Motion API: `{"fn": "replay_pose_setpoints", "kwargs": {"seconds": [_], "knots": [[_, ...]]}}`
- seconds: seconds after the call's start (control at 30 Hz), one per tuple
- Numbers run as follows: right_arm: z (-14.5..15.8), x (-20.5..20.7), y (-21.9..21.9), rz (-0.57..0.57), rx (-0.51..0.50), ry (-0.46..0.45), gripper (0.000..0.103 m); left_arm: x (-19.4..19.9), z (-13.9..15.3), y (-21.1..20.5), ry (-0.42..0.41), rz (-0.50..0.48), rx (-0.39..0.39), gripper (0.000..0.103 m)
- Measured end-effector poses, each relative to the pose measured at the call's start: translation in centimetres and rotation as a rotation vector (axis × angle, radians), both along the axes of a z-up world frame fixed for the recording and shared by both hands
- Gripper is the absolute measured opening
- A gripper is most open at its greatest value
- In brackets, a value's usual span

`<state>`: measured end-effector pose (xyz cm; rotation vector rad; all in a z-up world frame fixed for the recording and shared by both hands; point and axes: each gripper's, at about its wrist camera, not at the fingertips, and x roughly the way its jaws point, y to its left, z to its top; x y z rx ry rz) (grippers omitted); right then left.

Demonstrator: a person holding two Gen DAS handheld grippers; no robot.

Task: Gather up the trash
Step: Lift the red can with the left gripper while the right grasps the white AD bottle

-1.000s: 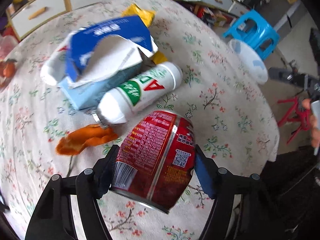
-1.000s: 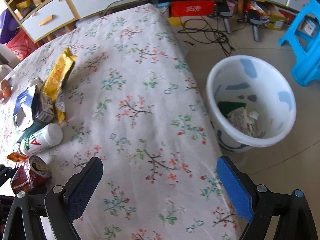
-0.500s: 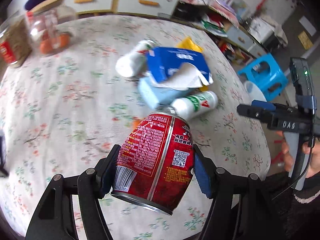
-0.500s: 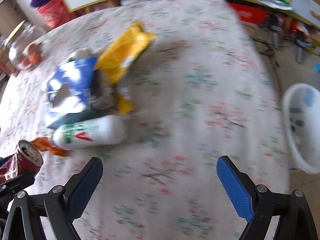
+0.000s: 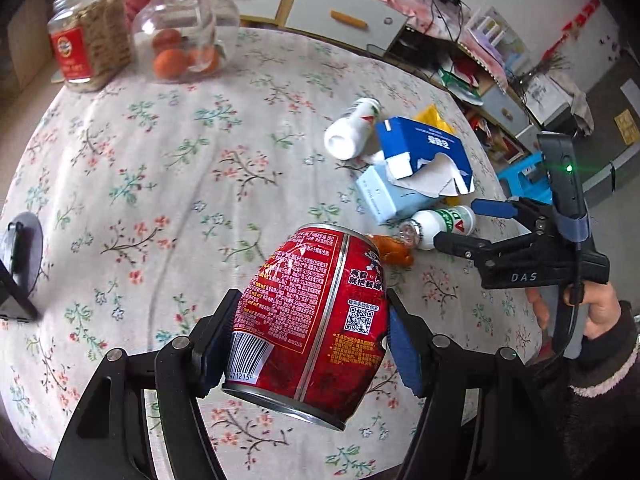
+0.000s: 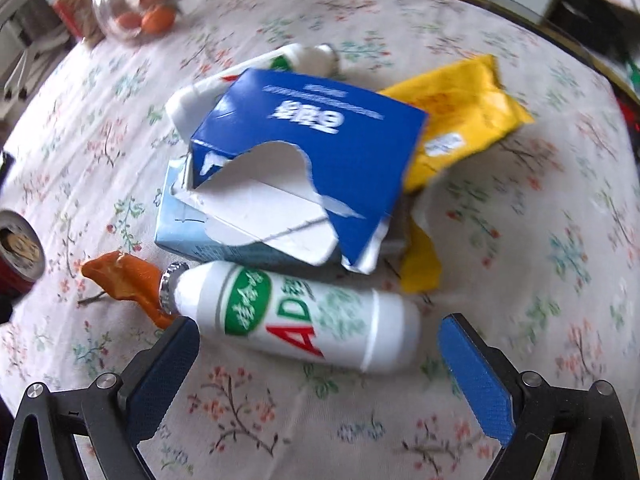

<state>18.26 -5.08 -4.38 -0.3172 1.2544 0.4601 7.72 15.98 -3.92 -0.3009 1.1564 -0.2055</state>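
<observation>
My left gripper (image 5: pixel 310 332) is shut on a dented red can (image 5: pixel 316 320) and holds it tilted above the floral tablecloth (image 5: pixel 168 184). My right gripper (image 6: pixel 318 330) hangs over the trash pile with its jaws opening. A white AD bottle (image 6: pixel 296 316) lies on its side just past the fingertips, and no pad touches it. Behind the bottle lie a torn blue box (image 6: pixel 320 140), a light-blue carton (image 6: pixel 188 232), a yellow wrapper (image 6: pixel 460 112), an orange peel (image 6: pixel 124 276) and a second white bottle (image 6: pixel 304 58). The left wrist view shows the right gripper (image 5: pixel 466 222) held in a hand.
Two glass jars (image 5: pixel 184 36) (image 5: pixel 88 40) stand at the far side of the table. A black stand (image 5: pixel 20 256) sits at the left edge. Cabinet drawers (image 5: pixel 344 12) and clutter lie beyond. The table's edge runs close behind the pile on the right.
The right gripper swung from the table edge and white bin to above the pile and sank toward the AD bottle. The left gripper drew back from the pile with the can and rolled.
</observation>
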Motion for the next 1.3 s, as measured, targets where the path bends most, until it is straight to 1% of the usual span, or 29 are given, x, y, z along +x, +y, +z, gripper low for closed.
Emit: {"fn": "replay_pose_setpoints", "kwargs": {"seconds": [0.13,0.37,0.43,0.5,0.53,0.57,0.67,0.77,0.87,1.0,1.03,1.1,1.2,1.23,1.27,1.3], "knots": [[-0.9,-0.2,1.1,0.059,-0.056,0.001,0.101,-0.1,-0.3,0.6,0.01,0.013,-0.004,0.071],[-2.2,-1.6,1.4,0.094,-0.093,0.093,0.1,0.0,-0.6,0.6,0.025,0.02,-0.008,0.071],[-2.5,-2.1,1.6,0.102,-0.102,0.109,0.097,-0.1,-0.6,0.5,0.025,0.019,-0.009,0.071],[-2.4,-2.6,1.6,0.103,-0.084,0.13,0.092,-0.1,-0.5,0.3,0.024,0.019,-0.009,0.071],[-2.2,-2.6,1.5,0.097,-0.063,0.139,0.087,-0.1,-0.6,0.3,0.024,0.019,-0.009,0.071],[-2.0,-2.7,1.5,0.092,-0.053,0.14,0.083,-0.1,-0.6,0.3,0.025,0.02,-0.008,0.071],[-1.3,-2.6,1.1,0.07,-0.015,0.133,0.078,-0.1,-0.8,0.3,0.028,0.025,-0.008,0.071],[-0.8,-2.3,1.0,0.065,-0.004,0.11,0.078,0.0,-0.9,0.4,0.031,0.029,-0.007,0.071],[-0.6,-1.9,1.4,0.079,-0.026,0.071,0.078,0.0,-1.0,0.3,0.034,0.03,-0.004,0.071],[-1.1,-1.5,2.3,0.087,-0.032,0.061,0.077,0.1,-1.0,0.1,0.036,0.028,-0.003,0.071],[-1.2,-1.5,2.5,0.089,-0.034,0.06,0.074,0.2,-1.0,0.0,0.035,0.028,-0.003,0.071],[-1.7,-1.5,3.2,0.094,-0.037,0.051,0.072,0.3,-0.9,-0.1,0.034,0.027,-0.004,0.071],[-1.9,-1.2,3.8,0.101,-0.018,0.056,0.058,0.5,-0.8,-0.3,0.027,0.024,-0.007,0.071],[-1.7,-1.3,3.9,0.102,-0.007,0.063,0.051,0.5,-0.7,-0.4,0.025,0.023,-0.007,0.071],[-1.5,-1.3,3.9,0.103,0.001,0.065,0.047,0.5,-0.6,-0.5,0.022,0.023,-0.007,0.071],[-1.3,-1.4,3.8,0.106,0.006,0.064,0.046,0.6,-0.6,-0.5,0.019,0.022,-0.006,0.071]]}}
